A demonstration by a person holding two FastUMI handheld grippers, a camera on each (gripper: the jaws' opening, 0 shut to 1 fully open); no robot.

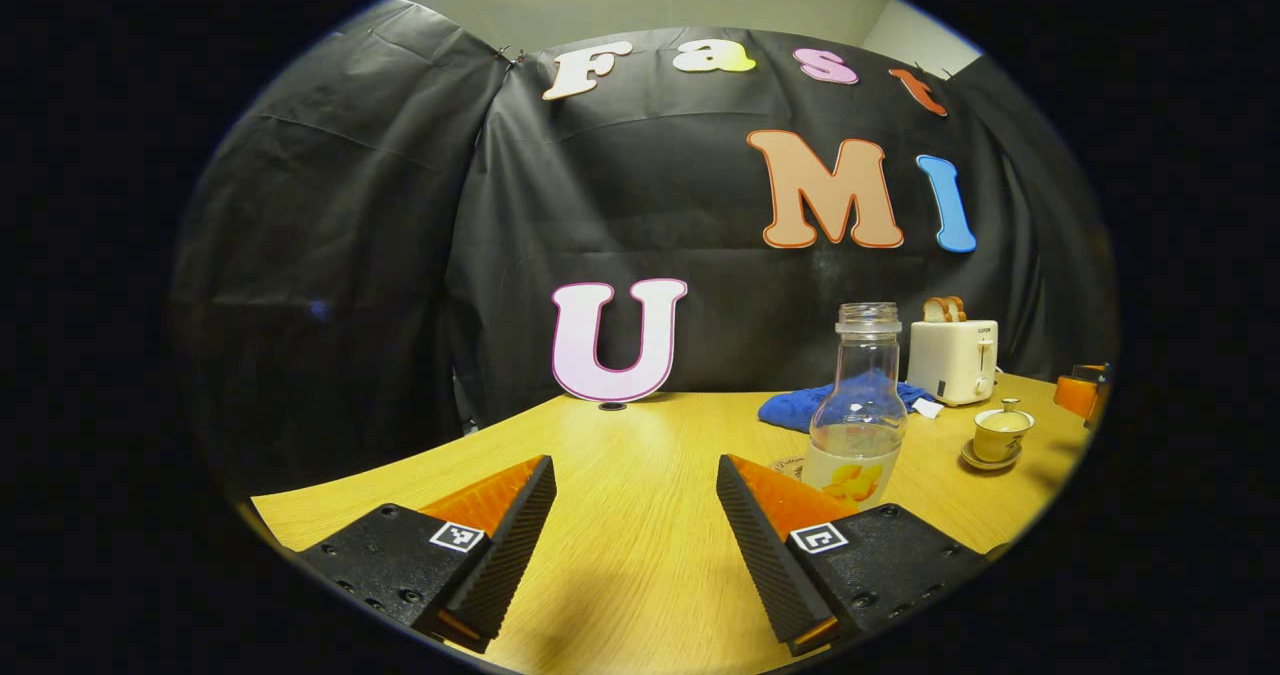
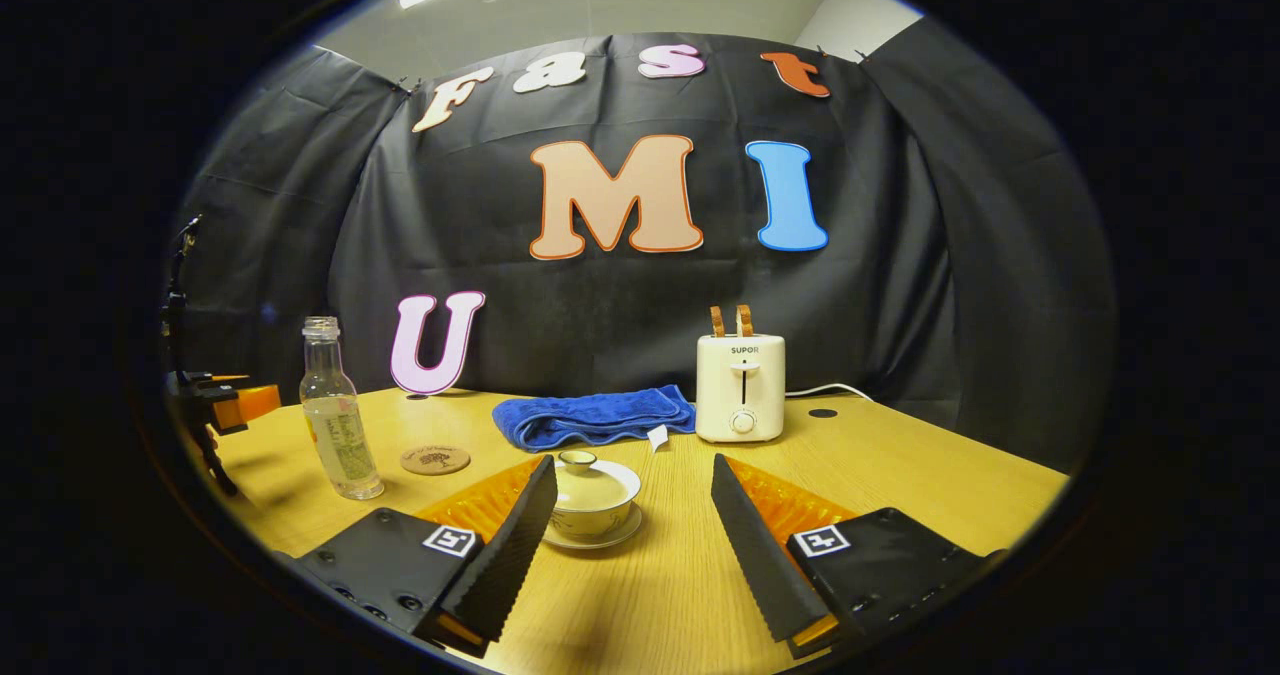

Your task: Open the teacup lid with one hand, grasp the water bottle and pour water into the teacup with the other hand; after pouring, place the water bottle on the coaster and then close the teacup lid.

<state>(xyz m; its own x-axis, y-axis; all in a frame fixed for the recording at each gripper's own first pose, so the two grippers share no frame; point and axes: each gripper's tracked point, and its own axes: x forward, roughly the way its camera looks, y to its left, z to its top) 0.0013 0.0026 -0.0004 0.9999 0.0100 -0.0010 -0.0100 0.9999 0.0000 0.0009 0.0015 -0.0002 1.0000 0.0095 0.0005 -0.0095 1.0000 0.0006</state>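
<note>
A clear water bottle [image 1: 858, 410] with no cap, holding a little water, stands upright on the wooden table [image 1: 640, 545], ahead and to the right of my open left gripper [image 1: 636, 510]. A round coaster [image 2: 435, 459] lies just behind the bottle [image 2: 338, 410] in the right gripper view. The lidded teacup [image 2: 590, 500] on its saucer sits just ahead of my open right gripper [image 2: 634, 510], nearer its left finger. The teacup [image 1: 1001, 433] also appears at the right in the left gripper view. The other gripper [image 2: 235, 405] shows at the far left, beyond the bottle.
A white toaster [image 2: 741, 387] with bread slices stands at the back of the table, its cord trailing right. A folded blue towel [image 2: 595, 417] lies to its left, behind the teacup. The table's near edge curves at the left.
</note>
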